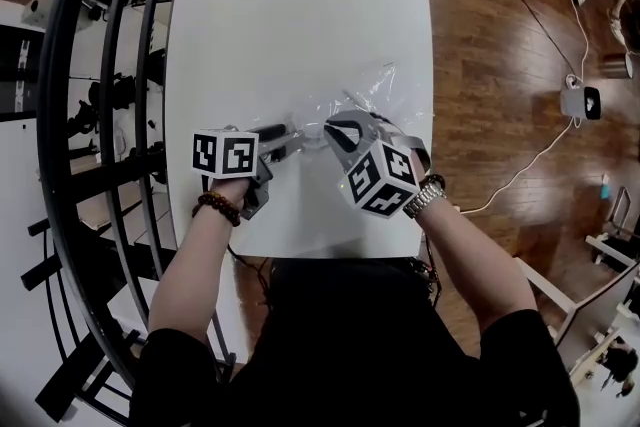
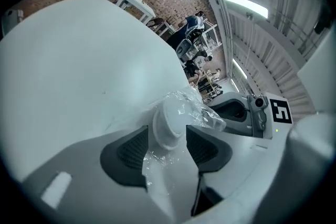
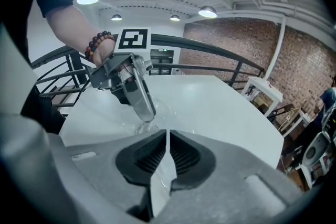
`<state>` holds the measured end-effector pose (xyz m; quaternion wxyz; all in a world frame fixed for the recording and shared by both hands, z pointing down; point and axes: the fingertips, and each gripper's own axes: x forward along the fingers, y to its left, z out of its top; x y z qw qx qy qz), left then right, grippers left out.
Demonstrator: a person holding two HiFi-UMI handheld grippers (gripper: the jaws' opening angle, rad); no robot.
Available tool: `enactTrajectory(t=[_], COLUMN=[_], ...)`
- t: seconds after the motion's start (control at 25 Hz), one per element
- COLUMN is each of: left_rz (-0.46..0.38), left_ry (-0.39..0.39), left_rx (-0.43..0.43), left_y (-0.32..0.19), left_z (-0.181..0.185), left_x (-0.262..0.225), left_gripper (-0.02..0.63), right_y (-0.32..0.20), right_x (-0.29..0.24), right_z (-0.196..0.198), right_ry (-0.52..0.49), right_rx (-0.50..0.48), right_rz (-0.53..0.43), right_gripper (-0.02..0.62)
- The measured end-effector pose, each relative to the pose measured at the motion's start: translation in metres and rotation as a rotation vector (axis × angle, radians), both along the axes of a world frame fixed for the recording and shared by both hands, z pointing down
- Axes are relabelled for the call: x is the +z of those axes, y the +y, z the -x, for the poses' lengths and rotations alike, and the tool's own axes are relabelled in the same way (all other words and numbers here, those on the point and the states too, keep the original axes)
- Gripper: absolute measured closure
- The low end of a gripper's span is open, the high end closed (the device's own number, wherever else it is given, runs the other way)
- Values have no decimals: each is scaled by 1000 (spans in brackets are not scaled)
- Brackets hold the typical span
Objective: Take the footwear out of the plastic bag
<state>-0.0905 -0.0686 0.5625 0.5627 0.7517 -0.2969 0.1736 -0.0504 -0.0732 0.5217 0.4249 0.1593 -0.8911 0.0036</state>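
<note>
A clear plastic bag (image 1: 372, 93) lies crumpled on the white table (image 1: 300, 15), at its right near side. In the left gripper view a white rounded piece of footwear (image 2: 168, 124), still wrapped in the bag's film, sits between the wide-set jaws of my left gripper (image 2: 167, 140); the pads do not visibly press on it. My left gripper (image 1: 293, 137) reaches into the bag's near end from the left. My right gripper (image 3: 167, 145) is shut on a thin fold of the bag (image 3: 160, 178). In the head view, my right gripper (image 1: 338, 129) faces the left one closely.
A black metal railing (image 1: 90, 115) runs along the table's left side. To the right is wooden floor with a white cable (image 1: 540, 150) and a small white device (image 1: 582, 102). The table's near edge is just in front of the person's body.
</note>
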Motion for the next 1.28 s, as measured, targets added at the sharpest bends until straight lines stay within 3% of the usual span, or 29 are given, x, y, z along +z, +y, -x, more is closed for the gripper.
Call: enactTrajectory(t=[0.36,0.48,0.64,0.8,1.08,1.28], left_rz=[100,105,95,90,81,78], left_ry=[140,141,87,80,124,130], left_rx=[-53,-41,-27,-24,-36,-31], left_y=[1,3,7,6,14,14], left_z=[-13,-15,-12,-9,-5,-1], left_x=[-3,-2,7,9,5,3], left_gripper=[319,339,448,494,520,522], right_y=[4,8,14,15,10,-16], right_x=[-13,-13,-12,-10,-18,12], right_z=[-1,4,5,4,-31,-78], right_ry=[-30,-33,-34,-47,-96,9], right_rx=[-16,-28,-37,-37,64,179], right_rz=[-34,-31,-26,0,28,75], right_gripper=[588,588,588,586,480,479])
